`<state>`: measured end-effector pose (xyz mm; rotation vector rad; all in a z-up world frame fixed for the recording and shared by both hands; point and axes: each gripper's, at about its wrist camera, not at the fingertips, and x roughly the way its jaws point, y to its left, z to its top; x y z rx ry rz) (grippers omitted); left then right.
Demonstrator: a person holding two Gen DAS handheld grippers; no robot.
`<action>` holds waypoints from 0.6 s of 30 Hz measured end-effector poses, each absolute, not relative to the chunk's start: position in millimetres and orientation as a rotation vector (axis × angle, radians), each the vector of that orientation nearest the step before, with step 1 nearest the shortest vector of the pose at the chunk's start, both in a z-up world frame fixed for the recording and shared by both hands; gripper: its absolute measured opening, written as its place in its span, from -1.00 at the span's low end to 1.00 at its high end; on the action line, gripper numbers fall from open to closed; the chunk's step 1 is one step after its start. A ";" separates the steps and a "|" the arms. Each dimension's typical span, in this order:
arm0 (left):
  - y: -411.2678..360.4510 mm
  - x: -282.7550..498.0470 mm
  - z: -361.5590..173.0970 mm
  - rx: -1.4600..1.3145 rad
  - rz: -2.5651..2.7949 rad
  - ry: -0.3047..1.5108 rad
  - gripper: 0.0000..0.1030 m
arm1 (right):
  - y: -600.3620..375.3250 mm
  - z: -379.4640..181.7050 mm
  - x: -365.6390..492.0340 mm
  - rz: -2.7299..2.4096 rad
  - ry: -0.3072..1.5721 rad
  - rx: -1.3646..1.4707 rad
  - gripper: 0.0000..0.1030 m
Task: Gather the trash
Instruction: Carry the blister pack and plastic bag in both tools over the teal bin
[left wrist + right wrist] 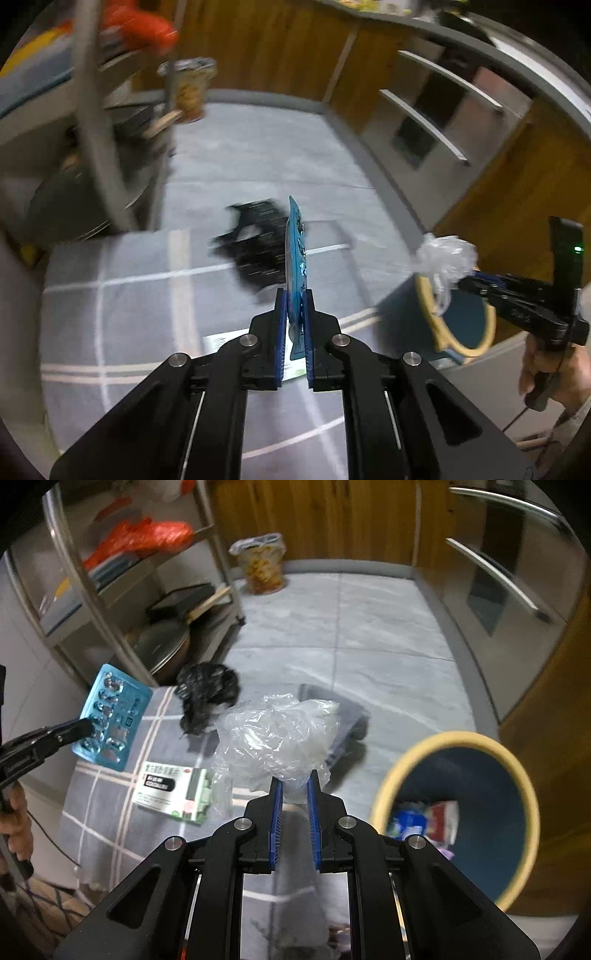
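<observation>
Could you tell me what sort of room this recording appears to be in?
Probably a home kitchen: wooden cabinets, a steel oven front with bar handles, and a metal rack holding a pan.

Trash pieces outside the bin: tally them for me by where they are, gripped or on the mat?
Gripped: 2, blue foil blister pack, crumpled clear plastic bag
On the grey checked mat: 2, black mesh wad, white-and-green cardboard box
Total: 4

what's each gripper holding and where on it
Left gripper pinches the blue blister pack by one edge. Right gripper pinches the crumpled clear plastic bag at its lower end.
</observation>
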<state>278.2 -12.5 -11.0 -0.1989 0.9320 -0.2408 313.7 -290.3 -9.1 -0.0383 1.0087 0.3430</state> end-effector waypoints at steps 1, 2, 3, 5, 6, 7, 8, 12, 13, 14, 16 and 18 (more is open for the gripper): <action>-27.3 278.6 -5.8 -0.191 -0.269 0.922 -0.85 | -298.0 -6.9 311.8 0.331 1.004 -0.029 -0.72; -42.5 278.6 -1.4 -0.178 -0.295 0.913 -0.85 | -306.5 -4.9 309.7 0.319 0.999 -0.021 -0.72; -58.7 278.2 2.3 -0.162 -0.322 0.905 -0.85 | -314.9 -3.2 307.5 0.305 0.995 -0.015 -0.72; -87.2 277.6 5.9 -0.137 -0.368 0.895 -0.85 | -337.1 1.1 302.4 0.272 0.984 -0.004 -0.72; -99.7 277.1 7.2 -0.127 -0.386 0.893 -0.85 | -344.0 2.5 300.7 0.260 0.982 0.002 -0.72; -116.1 276.9 8.6 -0.114 -0.412 0.889 -0.85 | -355.4 4.3 297.3 0.242 0.977 0.012 -0.72; -131.7 276.5 9.4 -0.102 -0.436 0.887 -0.85 | -365.5 5.5 294.4 0.228 0.973 0.022 -0.72; -176.0 273.8 7.6 -0.079 -0.506 0.890 -0.85 | -404.8 7.8 285.2 0.168 0.963 0.052 -0.72; -186.8 273.7 6.0 -0.075 -0.520 0.891 -0.85 | -412.4 7.3 283.7 0.156 0.964 0.054 -0.72; -193.9 273.2 5.0 -0.075 -0.529 0.892 -0.85 | -418.1 6.7 282.4 0.145 0.966 0.055 -0.72; -210.1 273.6 3.0 -0.074 -0.548 0.892 -0.85 | -430.9 4.1 280.3 0.125 0.973 0.065 -0.72; -226.7 275.2 1.6 -0.075 -0.565 0.890 -0.85 | -439.3 1.9 279.0 0.110 0.978 0.068 -0.72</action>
